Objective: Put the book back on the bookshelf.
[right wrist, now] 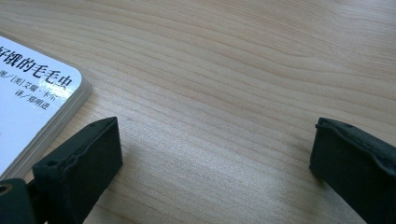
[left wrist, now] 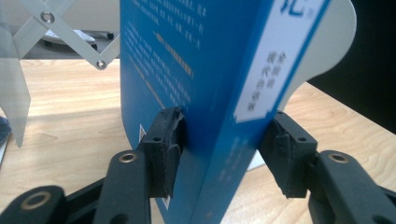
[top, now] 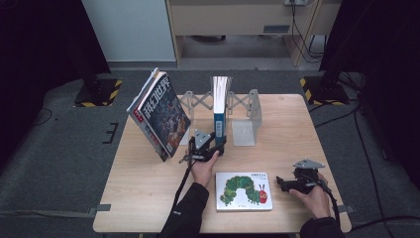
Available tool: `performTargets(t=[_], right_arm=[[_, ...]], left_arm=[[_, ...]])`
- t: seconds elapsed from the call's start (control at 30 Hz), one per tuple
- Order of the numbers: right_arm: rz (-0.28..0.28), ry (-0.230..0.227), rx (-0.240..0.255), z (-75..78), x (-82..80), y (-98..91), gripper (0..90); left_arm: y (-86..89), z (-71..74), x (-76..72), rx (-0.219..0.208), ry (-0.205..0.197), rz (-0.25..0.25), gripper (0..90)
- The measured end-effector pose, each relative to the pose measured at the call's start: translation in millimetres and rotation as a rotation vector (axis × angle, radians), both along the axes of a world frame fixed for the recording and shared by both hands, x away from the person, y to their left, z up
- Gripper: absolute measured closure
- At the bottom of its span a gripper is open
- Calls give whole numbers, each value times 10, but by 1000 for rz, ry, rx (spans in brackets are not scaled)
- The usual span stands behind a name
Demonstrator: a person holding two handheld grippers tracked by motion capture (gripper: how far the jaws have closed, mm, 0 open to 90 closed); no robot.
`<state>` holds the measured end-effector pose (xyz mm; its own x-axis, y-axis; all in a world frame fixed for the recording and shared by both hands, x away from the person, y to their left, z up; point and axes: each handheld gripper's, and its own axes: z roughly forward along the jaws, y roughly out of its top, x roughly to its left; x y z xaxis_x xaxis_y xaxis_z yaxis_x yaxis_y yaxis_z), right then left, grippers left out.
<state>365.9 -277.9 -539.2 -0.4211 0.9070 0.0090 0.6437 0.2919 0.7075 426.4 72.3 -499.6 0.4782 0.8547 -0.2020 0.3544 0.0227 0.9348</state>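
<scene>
So the whole thing hinges on how the blue book (top: 219,126) stands relative to the left gripper (top: 216,147): it's upright on its bottom edge in the expandable metal rack (top: 247,110), spine facing the person, long axis straight up, and the claw comes at it level from the near side, low down by the spine's foot; in the left gripper view both pads (left wrist: 164,149) sit on either side of the blue book (left wrist: 205,93), one on each cover, pinching it rather than just straddling it, as far as can be judged; that makes the left hand clearly the nearer one. The right gripper (top: 287,184) rests well apart, on the table (top: 148,188) just right of the caterpillar picture book (top: 243,191) lying flat; its jaws are spread with only bare wood between them, and the picture book's corner (right wrist: 42,100) lies just beside one jaw. A magazine (top: 159,115) leans tilted at the rack's left end, near but apart; any sideways nudge should probably mind it.
</scene>
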Motion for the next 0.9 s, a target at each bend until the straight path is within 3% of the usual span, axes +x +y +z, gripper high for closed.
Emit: performTargets(t=[0.33, 0.5, 0.9], right_arm=[[-1, -2, -1, -1, 1, 0, 26], [0, -1, 0, -1, 0, 1, 26], [1, 0, 0, 0, 0, 0, 26]], left_arm=[[-43, -2, 31, -7, 40, -12, 504], [-124, 3, 59, 0, 38, -17, 491], [-89, -5, 57, -1, 34, -25, 484]])
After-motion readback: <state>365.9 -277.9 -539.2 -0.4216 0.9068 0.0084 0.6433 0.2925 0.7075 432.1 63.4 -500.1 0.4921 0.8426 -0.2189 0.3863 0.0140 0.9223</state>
